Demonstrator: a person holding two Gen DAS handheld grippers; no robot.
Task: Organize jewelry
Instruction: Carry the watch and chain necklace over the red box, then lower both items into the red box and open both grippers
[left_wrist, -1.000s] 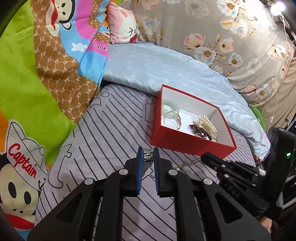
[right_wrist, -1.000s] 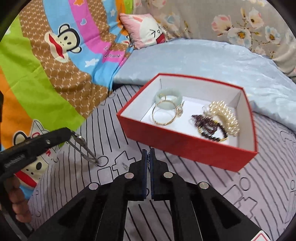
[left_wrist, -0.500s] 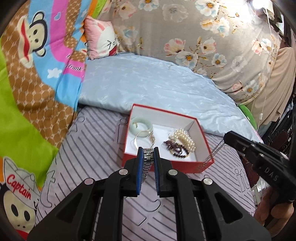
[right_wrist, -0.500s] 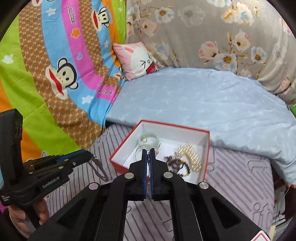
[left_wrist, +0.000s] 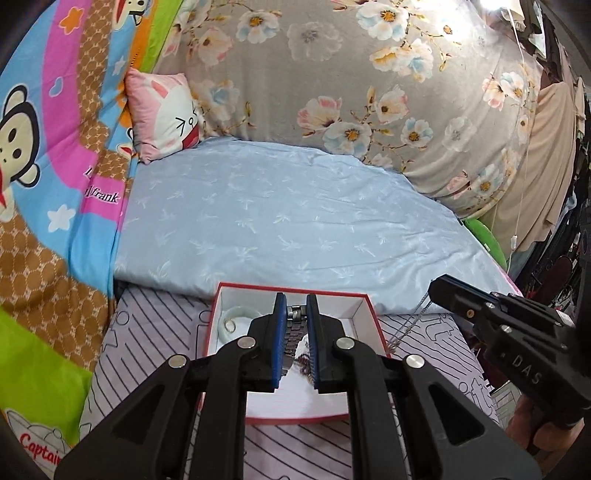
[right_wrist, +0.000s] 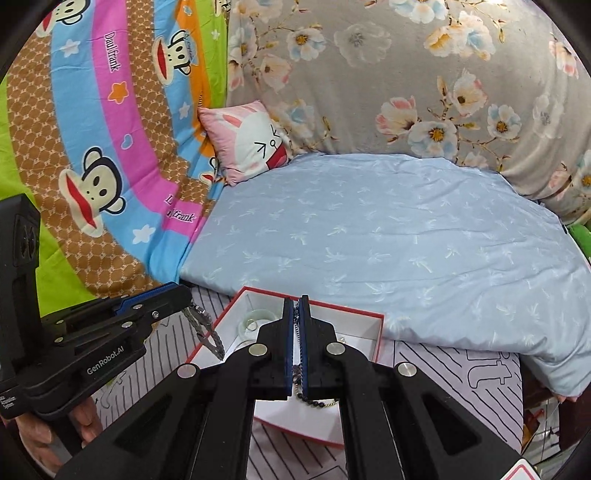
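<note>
A red box with a white inside (left_wrist: 364, 300) (right_wrist: 380, 334) sits on the striped mat. It holds a pale green bangle (left_wrist: 231, 318) (right_wrist: 255, 319), a thin gold ring and a dark bead bracelet (right_wrist: 317, 402). My left gripper (left_wrist: 296, 306) is shut on a silver metal link band (left_wrist: 293, 332) and hangs over the box. In the right wrist view the band (right_wrist: 205, 328) dangles over the box's left rim. My right gripper (right_wrist: 296, 301) is shut on a thin silver chain (left_wrist: 410, 321) that hangs over the box's right edge.
A light blue quilt (left_wrist: 280, 229) lies just behind the box. A pink rabbit cushion (left_wrist: 162, 114), a flowered grey pillow (left_wrist: 369, 81) and a bright monkey-print blanket (right_wrist: 92, 155) ring the back and left. The striped mat (left_wrist: 155, 332) extends around the box.
Both grippers have risen and moved forward over the box, each still holding its piece. The box now lies under the fingers and looks smaller than a second ago.
</note>
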